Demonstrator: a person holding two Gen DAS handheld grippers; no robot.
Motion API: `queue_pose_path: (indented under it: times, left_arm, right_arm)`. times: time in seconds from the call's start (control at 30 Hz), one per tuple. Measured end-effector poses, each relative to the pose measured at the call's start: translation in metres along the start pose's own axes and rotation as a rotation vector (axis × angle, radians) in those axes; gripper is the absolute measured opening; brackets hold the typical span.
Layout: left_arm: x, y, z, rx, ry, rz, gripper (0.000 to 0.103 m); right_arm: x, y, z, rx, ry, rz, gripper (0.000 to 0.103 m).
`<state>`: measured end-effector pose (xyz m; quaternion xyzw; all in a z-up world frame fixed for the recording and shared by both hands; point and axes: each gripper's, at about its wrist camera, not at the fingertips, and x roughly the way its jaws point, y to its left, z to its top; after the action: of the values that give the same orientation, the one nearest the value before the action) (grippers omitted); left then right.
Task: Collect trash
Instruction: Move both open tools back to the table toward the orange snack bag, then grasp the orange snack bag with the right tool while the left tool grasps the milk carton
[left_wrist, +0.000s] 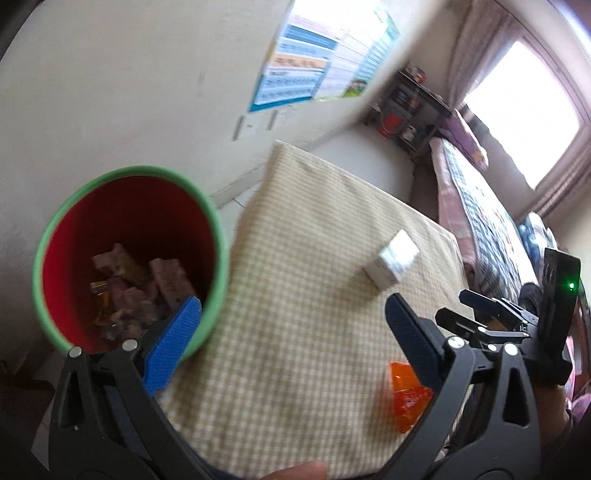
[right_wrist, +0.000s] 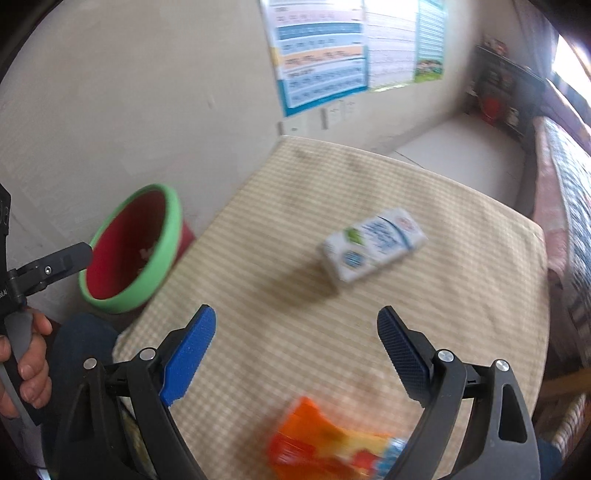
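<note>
Trash is partly gathered, as we read it: the red bin with the green rim (left_wrist: 129, 258) already holds several crumpled wrappers at its bottom, while two pieces remain on the table.

Nearest us, both tools stand released. Our left gripper (left_wrist: 291, 325) has its jaws spread wide with nothing between them; its blue left pad overlaps the near rim of the bin in the left wrist view, though we cannot tell whether it touches. Our right gripper (right_wrist: 295, 350) is likewise wide apart and empty, hanging over the near part of the table (right_wrist: 480, 295), which is covered with a checked cloth.

Just beyond the right gripper, at the near edge of the table, lies the orange wrapper (right_wrist: 325, 439), blurred, partly under the right finger. It looks like the closest thing to pick next.

Farther on, towards the middle of the table and nearer the right edge, the white carton (right_wrist: 373, 245) lies on its side, well apart from the wrapper.

The bin stands on the floor off the table's left edge, against the wall. A hand (right_wrist: 26, 354) grips the left tool's handle beside it.

We judge two pickups and two drops are left.
</note>
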<state>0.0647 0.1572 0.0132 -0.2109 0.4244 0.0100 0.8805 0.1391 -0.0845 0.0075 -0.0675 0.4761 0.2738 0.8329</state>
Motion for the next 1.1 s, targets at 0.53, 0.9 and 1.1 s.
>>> queue_pose_path:
  times: [0.53,0.9,1.1]
  left_arm:
    - [0.045,-0.074,-0.011,0.128,0.096,-0.063,0.097]
    - [0.051,-0.075,-0.017,0.146,0.122,-0.048,0.097]
    - [0.054,-0.077,-0.016,0.149,0.126,-0.054,0.097]
  right_arm:
    - [-0.022,-0.07,-0.076,0.151,0.087,-0.029,0.086]
    - [0.009,-0.07,-0.105,0.199,0.188,0.043,0.055]
    - [0.0,-0.076,-0.097,0.19,0.164,0.044,0.049]
